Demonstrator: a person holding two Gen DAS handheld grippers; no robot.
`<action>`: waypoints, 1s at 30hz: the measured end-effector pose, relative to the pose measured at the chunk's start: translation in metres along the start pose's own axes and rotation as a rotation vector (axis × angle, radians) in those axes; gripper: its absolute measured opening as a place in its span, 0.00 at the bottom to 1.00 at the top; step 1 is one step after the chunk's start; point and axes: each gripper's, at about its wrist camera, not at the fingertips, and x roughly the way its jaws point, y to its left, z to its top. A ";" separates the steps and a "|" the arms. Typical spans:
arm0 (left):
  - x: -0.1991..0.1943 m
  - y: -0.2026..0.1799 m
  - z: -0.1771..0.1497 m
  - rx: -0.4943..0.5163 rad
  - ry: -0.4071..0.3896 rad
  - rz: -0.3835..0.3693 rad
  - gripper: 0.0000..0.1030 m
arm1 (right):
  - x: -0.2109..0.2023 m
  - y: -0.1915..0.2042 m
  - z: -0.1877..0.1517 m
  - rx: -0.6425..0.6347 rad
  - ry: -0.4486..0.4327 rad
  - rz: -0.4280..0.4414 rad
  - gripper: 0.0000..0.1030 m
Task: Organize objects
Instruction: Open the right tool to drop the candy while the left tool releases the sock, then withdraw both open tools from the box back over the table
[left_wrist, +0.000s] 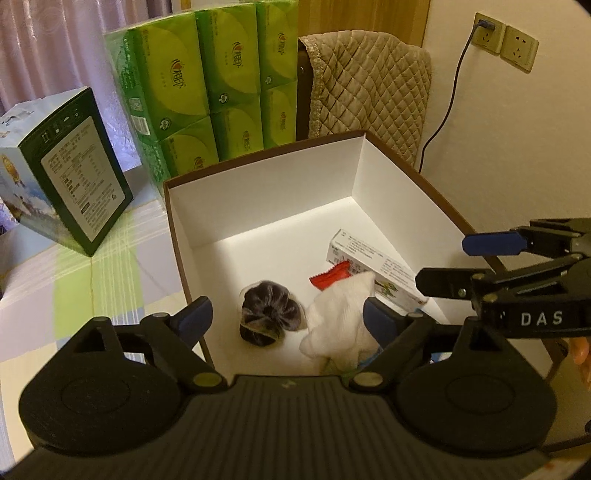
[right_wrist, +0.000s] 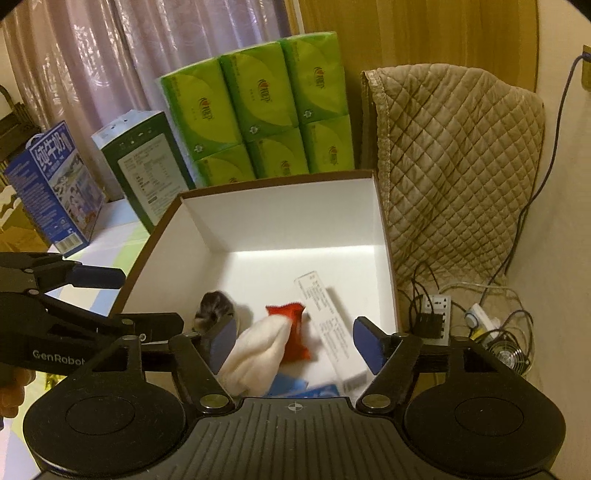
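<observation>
Both grippers (left_wrist: 286, 319) (right_wrist: 293, 341) hang spread and empty over my box (left_wrist: 369, 173), sock (left_wrist: 340, 314), pouch (left_wrist: 267, 314), carton (left_wrist: 373, 266) already below; little seems left.

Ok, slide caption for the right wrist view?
Open right tool over white box holding white cloth, red packet, medicine carton.

Two fisheye views, each mounted behind its own hand-held gripper, looking forward and steeply down, close above the open box (left_wrist: 258, 206). Left view from the box's near-left corner, angled rightward; right view from the near edge, more square on. Shared: box interior (right_wrist: 288, 229), green tissue packs (left_wrist: 207, 85), quilted cover (right_wrist: 454, 170), each other's hand-held gripper.
</observation>
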 end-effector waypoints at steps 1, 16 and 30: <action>-0.003 -0.001 -0.002 -0.001 0.000 -0.002 0.85 | -0.003 0.001 -0.002 0.004 -0.001 0.000 0.66; -0.054 -0.006 -0.032 -0.052 0.003 0.013 0.86 | -0.053 0.018 -0.031 0.045 -0.033 0.030 0.70; -0.098 -0.009 -0.069 -0.075 -0.007 0.003 0.86 | -0.090 0.043 -0.066 0.069 -0.039 0.037 0.71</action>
